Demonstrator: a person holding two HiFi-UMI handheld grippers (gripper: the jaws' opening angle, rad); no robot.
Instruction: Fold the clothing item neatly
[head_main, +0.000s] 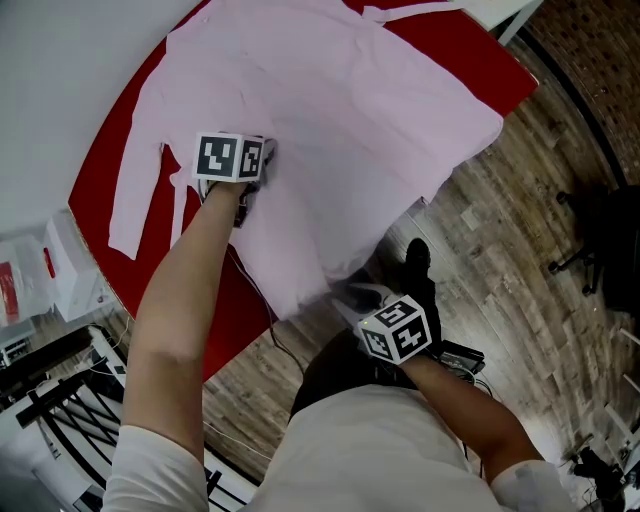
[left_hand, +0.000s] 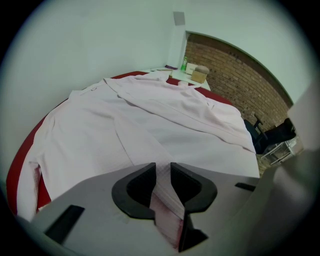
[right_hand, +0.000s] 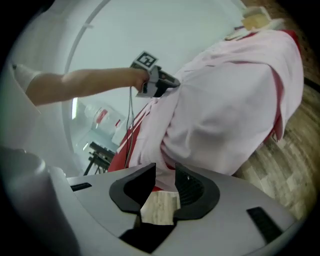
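Shirt (head_main: 340, 120) fold is starting: my left hand-held gripper (left_hand: 162, 172) pinches it, and my right hand-held gripper (right_hand: 165, 175) is part-open and empty beside its hem. I think it must grip there next.

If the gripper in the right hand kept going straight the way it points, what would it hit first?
Probably the pink shirt: its edge hangs off the red table just ahead of the right gripper, jaws open. Depth is hard to judge.
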